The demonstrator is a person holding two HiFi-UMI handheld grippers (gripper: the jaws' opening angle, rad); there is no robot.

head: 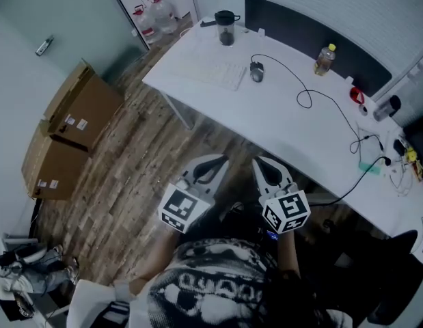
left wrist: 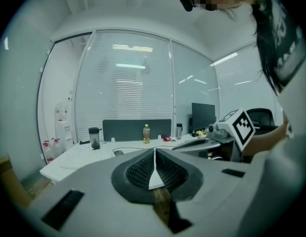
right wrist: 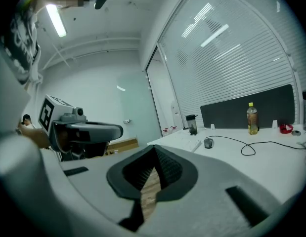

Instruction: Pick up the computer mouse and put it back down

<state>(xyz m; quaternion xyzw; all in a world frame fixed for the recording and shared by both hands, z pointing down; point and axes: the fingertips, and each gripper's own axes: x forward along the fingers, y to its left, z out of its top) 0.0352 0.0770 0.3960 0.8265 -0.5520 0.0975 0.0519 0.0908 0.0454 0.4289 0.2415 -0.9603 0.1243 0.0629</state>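
Note:
The dark computer mouse (head: pixel 257 72) lies on the white table (head: pixel 279 125), its black cable (head: pixel 303 94) trailing right. It also shows small in the left gripper view as the mouse (left wrist: pixel 117 152) and in the right gripper view as the mouse (right wrist: pixel 208 142). My left gripper (head: pixel 223 159) and right gripper (head: pixel 257 160) are side by side over the wooden floor, short of the table's near edge and well away from the mouse. Both point toward the table. The left gripper (left wrist: pixel 154 152) has its pads together with nothing between them. So does the right gripper (right wrist: pixel 155 149).
A white keyboard (head: pixel 218 74) lies left of the mouse. A dark lidded cup (head: pixel 226 27) and a yellow-capped bottle (head: pixel 325 59) stand near the dark divider panel (head: pixel 314 29). Cardboard boxes (head: pixel 81 111) sit on the floor at left. Cables and small items (head: pixel 385 159) clutter the table's right end.

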